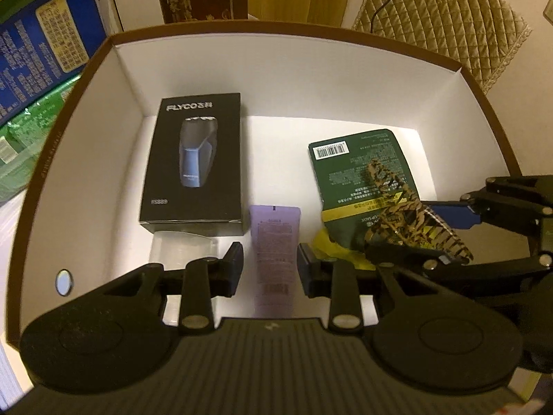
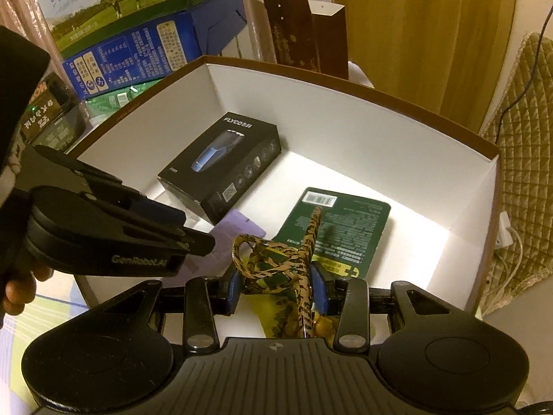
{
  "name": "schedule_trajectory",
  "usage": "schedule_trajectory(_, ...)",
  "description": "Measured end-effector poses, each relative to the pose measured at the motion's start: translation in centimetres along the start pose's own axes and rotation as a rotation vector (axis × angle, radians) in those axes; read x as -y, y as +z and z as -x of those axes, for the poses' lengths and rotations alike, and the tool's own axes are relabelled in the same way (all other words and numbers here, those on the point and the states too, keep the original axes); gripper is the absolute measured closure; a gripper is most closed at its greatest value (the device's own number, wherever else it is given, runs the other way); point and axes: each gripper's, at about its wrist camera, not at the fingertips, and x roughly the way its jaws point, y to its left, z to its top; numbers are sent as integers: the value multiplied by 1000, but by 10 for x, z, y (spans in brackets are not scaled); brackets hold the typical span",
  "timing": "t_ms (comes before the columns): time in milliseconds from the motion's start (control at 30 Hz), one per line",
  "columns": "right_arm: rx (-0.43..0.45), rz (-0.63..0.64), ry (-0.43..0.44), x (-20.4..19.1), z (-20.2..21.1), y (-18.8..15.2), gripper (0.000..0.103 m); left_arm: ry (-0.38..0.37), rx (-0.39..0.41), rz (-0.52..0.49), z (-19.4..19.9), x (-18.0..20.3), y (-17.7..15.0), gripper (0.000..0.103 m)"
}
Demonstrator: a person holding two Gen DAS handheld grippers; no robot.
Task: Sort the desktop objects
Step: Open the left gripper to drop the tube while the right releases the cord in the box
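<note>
open floor lies between the razor box (image 1: 193, 162) and green packet (image 1: 363, 173), box walls (image 1: 311, 79) around.

Your white box (image 1: 311, 79) holds: black shaver carton (image 1: 193, 162) back-left, purple tube (image 1: 274, 245) beside it, green packet (image 1: 363, 169) right, yellow wrapper (image 1: 328, 242) under packet's near edge.

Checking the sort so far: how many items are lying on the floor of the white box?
4. The black shaver box at back left, the purple tube in front, the green packet at right, a yellow wrapper under its near edge. The grippers may hide more.
</note>
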Motion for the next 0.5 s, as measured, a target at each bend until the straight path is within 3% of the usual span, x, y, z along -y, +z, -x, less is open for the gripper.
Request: schedule_trajectory(500, -64, 77, 60, -29, -19, 10, 63, 40, 36, -3, 21, -21, -7, 65)
